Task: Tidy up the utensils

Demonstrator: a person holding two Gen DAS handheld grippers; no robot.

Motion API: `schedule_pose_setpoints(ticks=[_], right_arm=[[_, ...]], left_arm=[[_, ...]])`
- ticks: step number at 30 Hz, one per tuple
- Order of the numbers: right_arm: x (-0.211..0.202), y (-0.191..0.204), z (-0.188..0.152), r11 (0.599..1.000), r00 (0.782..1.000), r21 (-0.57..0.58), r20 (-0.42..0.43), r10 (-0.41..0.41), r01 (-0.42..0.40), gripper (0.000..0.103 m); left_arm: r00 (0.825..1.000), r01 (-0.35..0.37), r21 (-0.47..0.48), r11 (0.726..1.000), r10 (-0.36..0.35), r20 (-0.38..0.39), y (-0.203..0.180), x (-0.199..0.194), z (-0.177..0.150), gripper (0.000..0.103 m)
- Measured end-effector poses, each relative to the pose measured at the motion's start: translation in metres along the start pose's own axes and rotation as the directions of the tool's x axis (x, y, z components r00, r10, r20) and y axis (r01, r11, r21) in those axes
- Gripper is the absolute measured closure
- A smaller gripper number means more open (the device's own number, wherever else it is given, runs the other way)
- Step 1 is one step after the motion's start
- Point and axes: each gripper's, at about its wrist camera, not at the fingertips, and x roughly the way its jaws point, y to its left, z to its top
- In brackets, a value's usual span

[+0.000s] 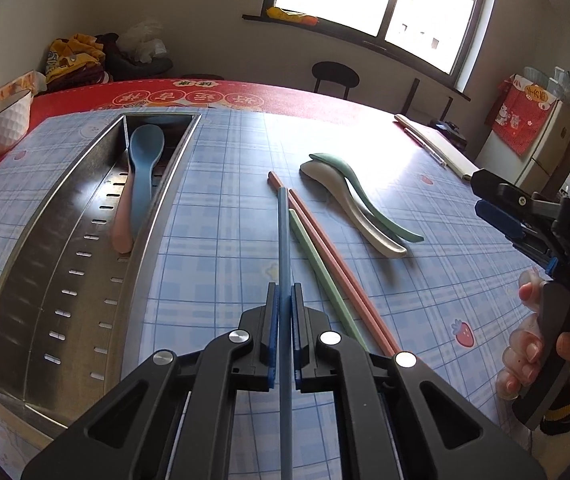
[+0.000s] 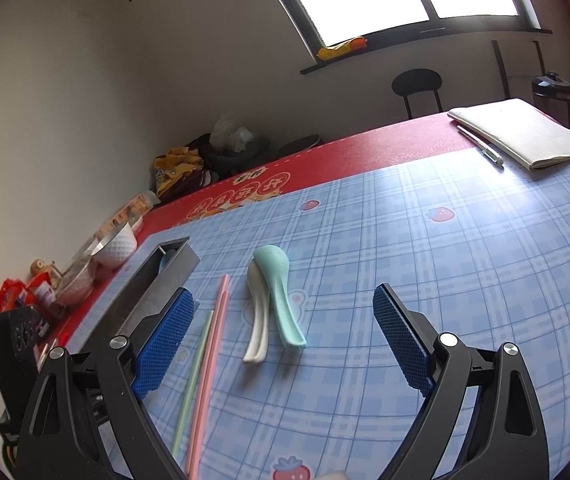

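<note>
Blue chopstick (image 1: 283,248) clamped between left tool (image 1: 285,300) pads

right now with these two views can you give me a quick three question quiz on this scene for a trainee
1. True or false: the left gripper is shut on the blue chopstick.
2. Which spoons already lie in the metal tray?
A. green and white
B. blue and pink
C. none
3. Fill in: the right gripper is ____, with nothing between its pads.

Key
1. True. The pads press on it from both sides.
2. B. The blue spoon and pink spoon are in the tray; the green spoon and white spoon lie on the table.
3. Open.
</note>
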Motion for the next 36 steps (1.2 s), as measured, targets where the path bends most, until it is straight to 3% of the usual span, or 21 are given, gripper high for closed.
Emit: schedule_pose_setpoints(ticks=[7, 12, 15, 20, 29, 33, 36], right_arm=[[0.009, 0.031, -0.007, 0.984, 0.999, -0.176, -0.039, -0.025, 0.017, 0.016], [0.031, 0.033, -0.006, 0.98, 0.985, -0.186, -0.14, -0.098, 0.071, 0.056], [0.042, 0.033, -0.004, 0.973, 0.971, -0.201, -0.186, -0.151, 0.112, 0.068], [0.066, 0.052, 0.006, 0.919, 0.946, -0.351, -0.195, -0.259, 0.179, 0.074], [0.122, 0.067, -0.001, 0.823, 0.871, -0.517, -0.263, -0.415, 0.236, 0.082], [0.125, 0.065, 0.003, 0.84, 0.855, -0.471, -0.285, -0.434, 0.27, 0.083], [0.127, 0.064, 0.004, 0.854, 0.853, -0.446, -0.301, -0.426, 0.268, 0.09]], left_arm=[[0.998, 0.022, -0.004, 1.0, -0.021, 0.063, 0.0, -0.013, -0.001, 0.097], [0.993, 0.043, -0.011, 0.999, -0.041, 0.112, 0.003, -0.024, -0.001, 0.097], [0.99, 0.067, -0.017, 0.998, -0.065, 0.123, 0.005, -0.028, 0.001, 0.097], [0.982, 0.107, -0.01, 0.994, -0.104, 0.156, 0.006, -0.038, 0.005, 0.097], [0.974, 0.125, -0.035, 0.992, -0.116, 0.195, 0.026, -0.054, 0.01, 0.097], [0.971, 0.139, -0.045, 0.989, -0.127, 0.202, 0.03, -0.057, 0.01, 0.097], [0.97, 0.152, -0.054, 0.987, -0.139, 0.199, 0.031, -0.057, 0.009, 0.097]])
